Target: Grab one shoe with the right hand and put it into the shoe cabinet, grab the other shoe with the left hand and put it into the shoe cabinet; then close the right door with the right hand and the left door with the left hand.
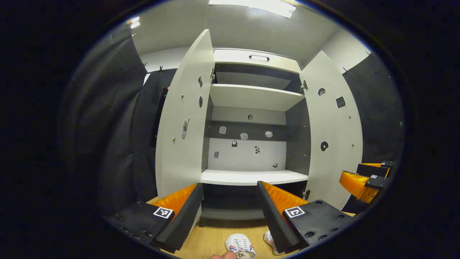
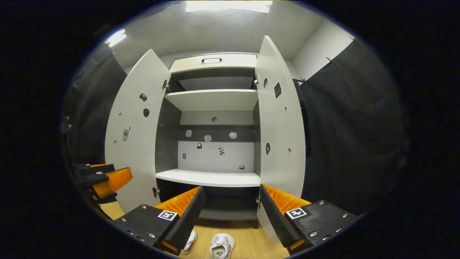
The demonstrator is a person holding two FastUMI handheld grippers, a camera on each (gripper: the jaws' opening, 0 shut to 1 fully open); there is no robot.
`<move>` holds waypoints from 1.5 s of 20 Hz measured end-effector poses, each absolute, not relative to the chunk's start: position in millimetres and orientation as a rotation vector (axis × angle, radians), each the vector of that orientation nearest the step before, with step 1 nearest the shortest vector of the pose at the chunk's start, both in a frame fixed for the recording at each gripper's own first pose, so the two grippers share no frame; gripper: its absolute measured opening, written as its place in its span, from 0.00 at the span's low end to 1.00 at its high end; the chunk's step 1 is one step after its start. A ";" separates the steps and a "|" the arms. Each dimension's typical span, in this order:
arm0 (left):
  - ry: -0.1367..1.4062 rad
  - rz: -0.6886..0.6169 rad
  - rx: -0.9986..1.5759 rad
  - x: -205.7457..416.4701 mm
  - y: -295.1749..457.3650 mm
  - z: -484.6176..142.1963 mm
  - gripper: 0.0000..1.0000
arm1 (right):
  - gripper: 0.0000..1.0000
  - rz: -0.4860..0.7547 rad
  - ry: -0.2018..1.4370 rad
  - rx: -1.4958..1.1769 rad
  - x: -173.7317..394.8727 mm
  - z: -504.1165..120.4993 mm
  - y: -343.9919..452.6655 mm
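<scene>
Your left gripper and right gripper both gape wide, holding nothing. The shoe cabinet stands at twelve o'clock with both doors swung out. Both white shoes lie on the wooden floor at six o'clock.

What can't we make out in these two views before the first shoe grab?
- White sneaker with striped side, left gripper view: heel cut off by the bottom edge.
- Second white sneaker, same view: mostly hidden behind the left gripper's fingers; in the right gripper view it is hidden behind the right gripper's fingers.
- Small stickers on the white shoe cabinet's back panel: too small to identify.
- Cabinet's bottom compartment: dark, contents unclear.
</scene>
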State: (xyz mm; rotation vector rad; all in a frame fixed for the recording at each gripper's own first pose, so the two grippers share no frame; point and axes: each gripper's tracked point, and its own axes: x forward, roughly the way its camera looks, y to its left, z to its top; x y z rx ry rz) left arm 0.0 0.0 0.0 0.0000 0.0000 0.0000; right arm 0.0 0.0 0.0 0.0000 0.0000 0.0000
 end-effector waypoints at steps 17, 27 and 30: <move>-0.002 0.013 0.000 3.9 5.3 -2.7 0.96 | 0.97 -0.014 -0.005 0.009 4.0 0.2 -0.8; 0.001 0.019 0.005 3.9 11.1 -4.1 0.96 | 0.97 -0.004 -0.022 0.004 10.3 5.8 7.4; 0.000 0.021 0.011 3.9 13.6 -3.3 0.96 | 0.94 -0.012 -0.015 -0.014 19.0 -0.1 6.5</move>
